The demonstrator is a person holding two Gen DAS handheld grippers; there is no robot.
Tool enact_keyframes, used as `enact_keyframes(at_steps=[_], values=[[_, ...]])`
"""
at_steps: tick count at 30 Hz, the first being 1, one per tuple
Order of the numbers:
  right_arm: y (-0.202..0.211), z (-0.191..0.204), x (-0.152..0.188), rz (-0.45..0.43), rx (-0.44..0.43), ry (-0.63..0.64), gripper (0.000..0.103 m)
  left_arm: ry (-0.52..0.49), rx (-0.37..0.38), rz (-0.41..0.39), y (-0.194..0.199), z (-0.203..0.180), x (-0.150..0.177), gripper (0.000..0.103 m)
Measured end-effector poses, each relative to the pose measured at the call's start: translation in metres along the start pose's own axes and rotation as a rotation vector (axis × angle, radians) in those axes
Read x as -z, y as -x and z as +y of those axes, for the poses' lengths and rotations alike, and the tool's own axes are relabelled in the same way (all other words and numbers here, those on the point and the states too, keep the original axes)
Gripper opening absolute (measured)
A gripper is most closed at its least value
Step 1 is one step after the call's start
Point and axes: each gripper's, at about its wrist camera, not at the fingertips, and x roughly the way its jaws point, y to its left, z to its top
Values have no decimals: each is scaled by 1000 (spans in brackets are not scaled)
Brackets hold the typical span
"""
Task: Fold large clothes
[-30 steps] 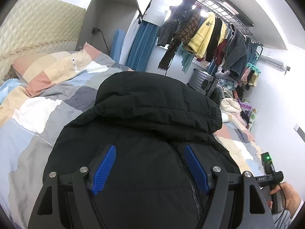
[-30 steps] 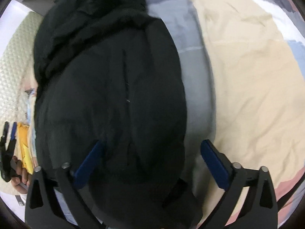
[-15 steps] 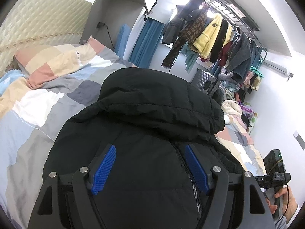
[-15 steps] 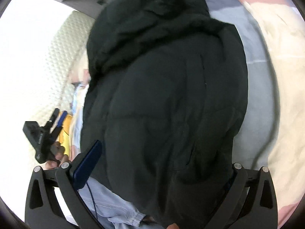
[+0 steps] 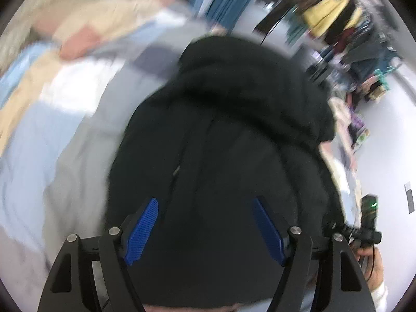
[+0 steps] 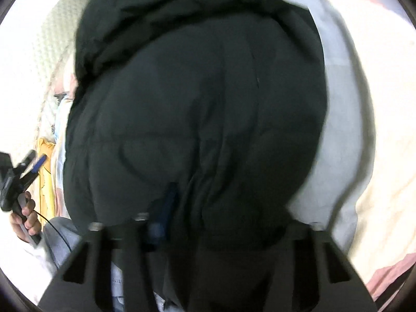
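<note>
Left wrist: fingers [image 5: 205, 230] apart above black jacket [image 5: 228, 135] | right fingers [image 6: 208, 208] closing into jacket fabric

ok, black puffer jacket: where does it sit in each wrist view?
Left wrist: black puffer jacket fills centre, hood at top, between the blue pads.
Right wrist: jacket fills centre and left, hood at top.
Shared landmark: patchwork bedspread, left of the jacket in left view, right in right view.

Bed [image 5: 67, 135] under a patchwork cover of grey, pale blue, white, beige and pink blocks, black puffer jacket [image 5: 228, 140] lying on the cover with hood at the far end, blurred pillow [image 5: 109, 23] near the headboard
</note>
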Motion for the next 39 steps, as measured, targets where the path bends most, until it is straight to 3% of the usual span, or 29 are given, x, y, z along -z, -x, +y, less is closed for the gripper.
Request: enact_keyframes(at_steps=[2,4,9,11,13,18,24,26,28,30,34,39], values=[[13,3,-1,-58,-30,15,20,65,-22,62,-5,22,4,75],[23,5,-2,-107,-70,6,18,127,-70,124,-13,44,9,75],[39,2,3,-175,-124,-8,16,264,-161,193,-30,89,21,75],[38,1,3,-175,-130,-15,16,353,-136,220,-36,104,24,75],[36,-1,3,-168,-128,-26,16,361,-90,250,-45,105,25,75],[34,-18,6,-134,-140,-84,18,362,-66,313,-66,101,24,75],[24,-43,11,-70,-165,-197,35,373,-66,331,-77,101,21,77],[17,-52,11,-36,-178,-242,42,366,-17,322,-78,103,20,77],[13,-57,11,-17,-195,-270,45,349,85,297,-71,97,18,77],[13,-59,12,-18,-204,-279,46,297,222,251,-60,84,17,77],[18,-58,12,-39,-218,-275,48,217,368,183,-44,67,15,84],[19,-59,12,-45,-245,-277,50,299,293,269,-63,81,19,85]])
